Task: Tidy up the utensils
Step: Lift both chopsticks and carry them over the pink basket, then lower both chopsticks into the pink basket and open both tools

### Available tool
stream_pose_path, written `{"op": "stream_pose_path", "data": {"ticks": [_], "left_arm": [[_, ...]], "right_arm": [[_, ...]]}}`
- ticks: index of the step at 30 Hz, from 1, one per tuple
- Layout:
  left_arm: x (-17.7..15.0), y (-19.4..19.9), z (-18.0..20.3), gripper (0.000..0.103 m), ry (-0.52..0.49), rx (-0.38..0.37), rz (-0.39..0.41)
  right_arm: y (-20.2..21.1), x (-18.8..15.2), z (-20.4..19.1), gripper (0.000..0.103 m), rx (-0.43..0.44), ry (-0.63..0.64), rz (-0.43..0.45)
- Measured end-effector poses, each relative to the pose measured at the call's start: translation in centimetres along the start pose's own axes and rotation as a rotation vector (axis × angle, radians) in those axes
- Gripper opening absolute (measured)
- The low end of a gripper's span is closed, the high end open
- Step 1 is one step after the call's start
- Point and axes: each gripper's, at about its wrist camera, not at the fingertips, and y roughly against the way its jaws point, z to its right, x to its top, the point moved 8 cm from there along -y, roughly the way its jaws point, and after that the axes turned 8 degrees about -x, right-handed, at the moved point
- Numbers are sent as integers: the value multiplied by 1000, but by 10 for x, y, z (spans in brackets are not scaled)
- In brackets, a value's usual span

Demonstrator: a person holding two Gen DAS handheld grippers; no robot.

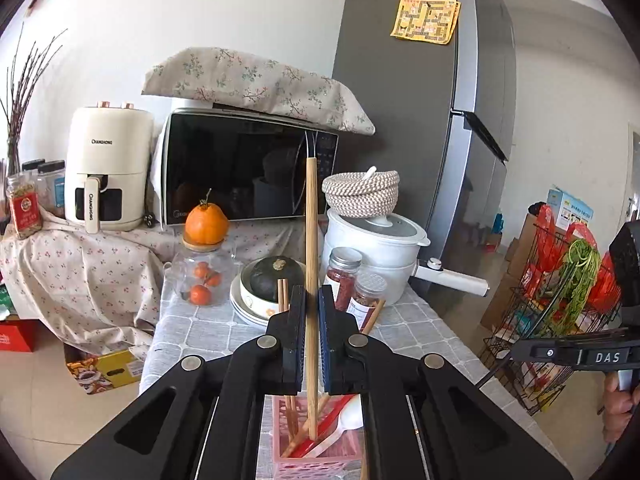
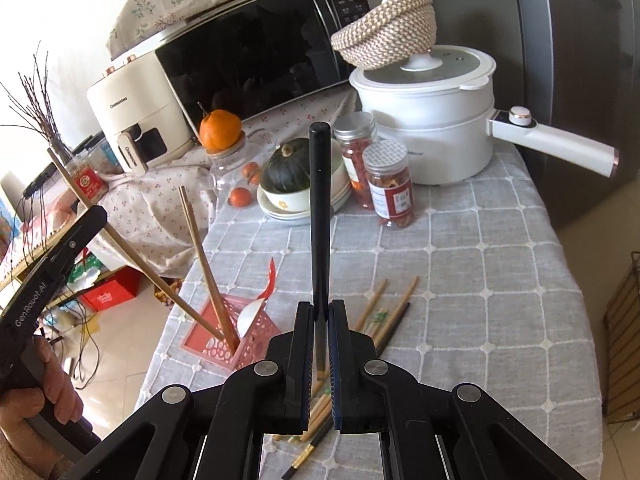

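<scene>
My left gripper [image 1: 312, 300] is shut on a long wooden-handled utensil [image 1: 311, 240] whose lower end stands in the pink perforated holder [image 1: 320, 460]. The holder also shows in the right wrist view [image 2: 256, 332], holding wooden chopsticks [image 2: 200, 256] and a red and white spoon [image 2: 260, 296]. My right gripper [image 2: 320, 312] is shut on a black-handled utensil [image 2: 320, 208], held upright above the table. Several loose chopsticks [image 2: 384, 312] lie on the grey tablecloth under it. The left gripper's body [image 2: 52, 260] shows at the left edge.
A white electric pot [image 2: 432, 120] with a woven basket [image 2: 388, 32] on its lid, two spice jars [image 2: 388, 184], stacked bowls with a dark squash [image 2: 288, 172], a glass jar of oranges [image 1: 202, 276], a microwave [image 1: 248, 168] and air fryer [image 1: 106, 168] stand behind. A fridge [image 1: 420, 80] is right.
</scene>
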Motion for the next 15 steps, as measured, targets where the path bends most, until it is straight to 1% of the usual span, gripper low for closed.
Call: {"op": "stream_pose_path", "data": {"ticks": [3, 8, 12, 15], "left_arm": [[-6, -5, 6, 6, -52, 20, 24], [-13, -8, 27, 6, -151, 12, 51], [-22, -18, 34, 6, -201, 15, 21], [-30, -29, 30, 6, -198, 19, -27]], "right_arm": [[-1, -1, 0, 4, -2, -1, -2], [-1, -3, 2, 4, -4, -1, -5], [-2, -3, 2, 4, -4, -2, -8], [-2, -4, 1, 4, -3, 2, -10]]}}
